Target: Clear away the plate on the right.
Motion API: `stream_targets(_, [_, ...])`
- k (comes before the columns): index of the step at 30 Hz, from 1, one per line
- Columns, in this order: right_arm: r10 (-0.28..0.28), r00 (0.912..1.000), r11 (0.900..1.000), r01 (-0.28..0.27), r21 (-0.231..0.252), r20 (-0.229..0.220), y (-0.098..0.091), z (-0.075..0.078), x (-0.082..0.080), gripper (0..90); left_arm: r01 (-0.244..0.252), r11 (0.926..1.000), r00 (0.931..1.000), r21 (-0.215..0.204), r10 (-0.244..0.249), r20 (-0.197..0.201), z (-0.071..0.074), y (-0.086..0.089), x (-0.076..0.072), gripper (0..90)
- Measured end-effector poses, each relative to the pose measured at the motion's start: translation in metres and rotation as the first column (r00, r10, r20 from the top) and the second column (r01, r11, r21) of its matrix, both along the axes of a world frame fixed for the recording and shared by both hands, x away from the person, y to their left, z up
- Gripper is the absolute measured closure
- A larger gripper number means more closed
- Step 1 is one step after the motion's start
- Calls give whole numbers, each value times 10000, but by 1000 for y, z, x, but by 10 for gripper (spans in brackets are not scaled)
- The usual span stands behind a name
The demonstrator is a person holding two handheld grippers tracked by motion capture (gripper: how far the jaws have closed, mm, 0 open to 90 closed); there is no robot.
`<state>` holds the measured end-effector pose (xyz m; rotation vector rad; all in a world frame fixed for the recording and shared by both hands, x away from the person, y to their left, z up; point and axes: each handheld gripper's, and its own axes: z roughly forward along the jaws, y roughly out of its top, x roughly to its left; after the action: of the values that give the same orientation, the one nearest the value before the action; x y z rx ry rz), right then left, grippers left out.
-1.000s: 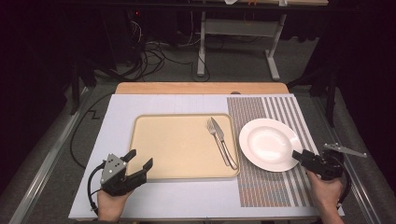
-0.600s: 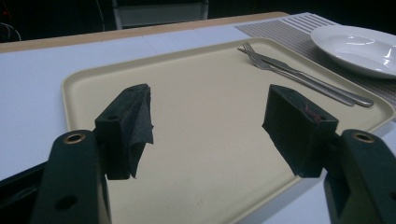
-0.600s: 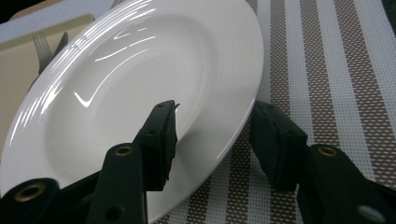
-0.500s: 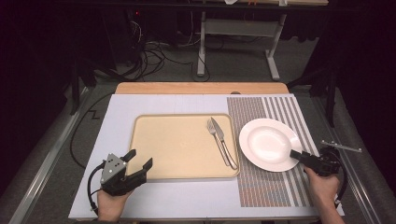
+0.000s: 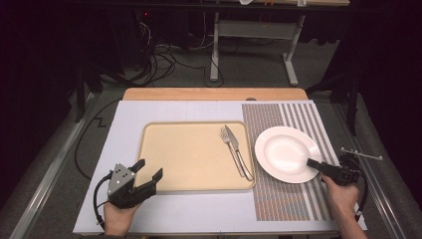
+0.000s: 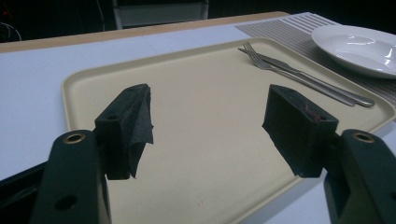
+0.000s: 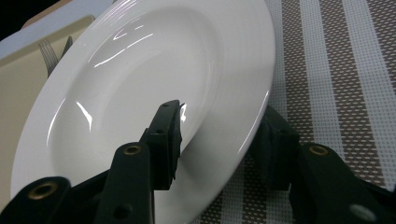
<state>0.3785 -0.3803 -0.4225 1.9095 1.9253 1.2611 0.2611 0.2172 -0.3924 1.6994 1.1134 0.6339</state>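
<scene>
A white plate lies on the striped placemat, right of a beige tray. A fork and a knife lie side by side at the tray's right end. My right gripper reaches in from the right over the plate's near right rim. In the right gripper view the plate rim passes between the jaws of my right gripper, one jaw over the bowl and one outside the rim. Those jaws have just been closing, and I see no firm pinch. My left gripper stands open and empty at the tray's near left corner.
The white mat covers the table, with a wooden strip along its far edge. A thin metal bar lies right of the placemat. Cables and a table frame sit on the dark floor beyond.
My right gripper has slid left onto the plate's rim and its jaws have narrowed. The left gripper, tray, fork and knife have not moved.
</scene>
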Motion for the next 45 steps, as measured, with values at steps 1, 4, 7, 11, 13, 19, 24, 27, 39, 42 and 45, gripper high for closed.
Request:
stream_targets(1, [13, 10000, 10000, -13, 41, -35, 0, 0, 1, 568, 0, 10000, 10000, -3, 0, -3, 0, 0, 0, 331])
stream_targets(4, [-26, 9999, 10000, 27, 57, -139, 1, -1, 3, 571, 5, 10000, 10000, -8, -5, 5, 0, 0, 0, 330])
stream_targets(7, [-56, 9997, 9999, 59, 149, -221, 1, -2, 6, 578, 6, 10000, 10000, 6, -6, 18, 0, 0, 0, 330])
stream_targets(11, [-86, 9994, 9996, 95, 257, -350, 2, -3, 9, 587, 6, 10000, 10000, 4, -6, 25, 0, 0, 0, 330])
stream_targets(13, [-170, 9988, 9989, 189, 425, -462, 2, -3, 10, 596, 8, 10000, 10000, 8, -9, 27, 0, 0, 0, 330])
stream_targets(19, [-232, 9982, 9977, 266, 618, -556, 0, -4, 14, 611, 4, 10000, 10000, 19, -4, 26, 0, -1, 1, 330])
stream_targets(24, [-290, 9976, 9976, 329, 606, -629, -1, -5, 16, 652, 19, 10000, 10000, 19, -19, 26, 0, -1, 1, 330])
stream_targets(27, [-324, 9970, 9971, 370, 664, -697, -1, -5, 16, 657, 31, 10000, 10000, 26, -32, 47, 0, -1, 1, 330])
stream_targets(39, [-324, 9947, 9913, 444, 1241, -971, -6, -6, 20, 686, 52, 10000, 10000, 23, -53, 70, 0, -1, 1, 331])
stream_targets(42, [-255, 9945, 9895, 396, 1389, -1016, -7, -7, 20, 692, 49, 10000, 10000, 14, -49, 67, 0, -1, 2, 331])
stream_targets(45, [-202, 9940, 9874, 367, 1540, -1071, -8, -7, 21, 697, 58, 10000, 10000, 22, -58, 66, 0, -1, 2, 331])
